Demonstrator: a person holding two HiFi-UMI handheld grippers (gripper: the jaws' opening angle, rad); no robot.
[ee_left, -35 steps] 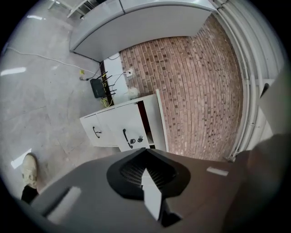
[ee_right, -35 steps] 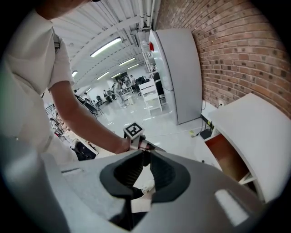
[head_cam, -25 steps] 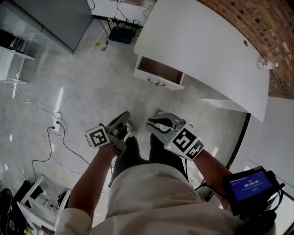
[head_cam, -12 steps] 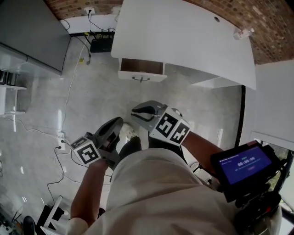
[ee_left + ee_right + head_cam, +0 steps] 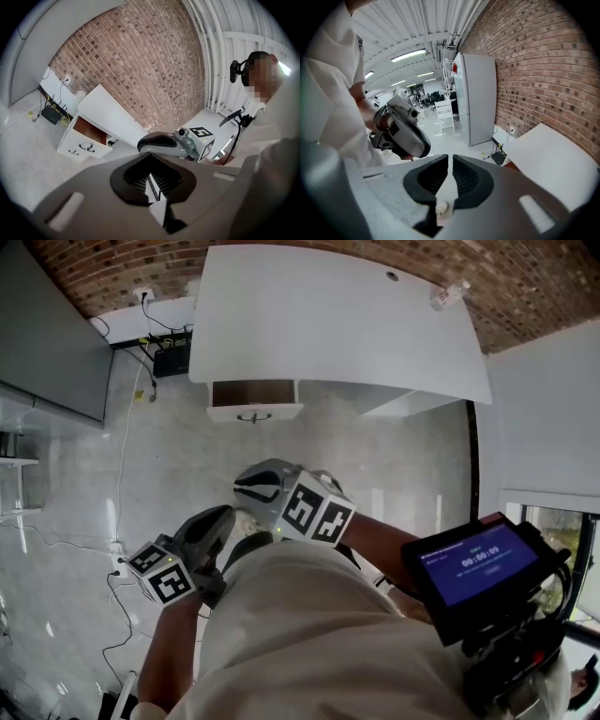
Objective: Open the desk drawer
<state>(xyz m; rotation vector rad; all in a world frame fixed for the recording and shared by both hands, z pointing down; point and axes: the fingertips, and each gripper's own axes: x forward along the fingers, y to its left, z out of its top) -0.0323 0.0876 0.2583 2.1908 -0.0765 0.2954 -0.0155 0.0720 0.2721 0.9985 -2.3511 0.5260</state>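
In the head view, the person is standing on the grey floor (image 5: pixel 394 465), well back from the white desk (image 5: pixel 337 324), which is sitting against a brick wall (image 5: pixel 525 277). The drawer (image 5: pixel 253 395), under the desk toward the view's left, is hanging pulled out, with its brown inside showing and its handle (image 5: pixel 253 416) facing the person. The left gripper (image 5: pixel 223 517) and the right gripper (image 5: pixel 251 486) are hovering close to the person's body, both well apart from the drawer. A small bottle (image 5: pixel 448 294) is resting near the desk's far corner. In the left gripper view, the jaws are pressing together with nothing between them. The open drawer is showing beyond them at the left, and the right gripper is floating just above them. In the right gripper view, the jaws are sitting closed to a thin slit and gripping nothing. The left gripper is hovering at the left, and a tall grey cabinet (image 5: pixel 480 101) is standing by the wall.
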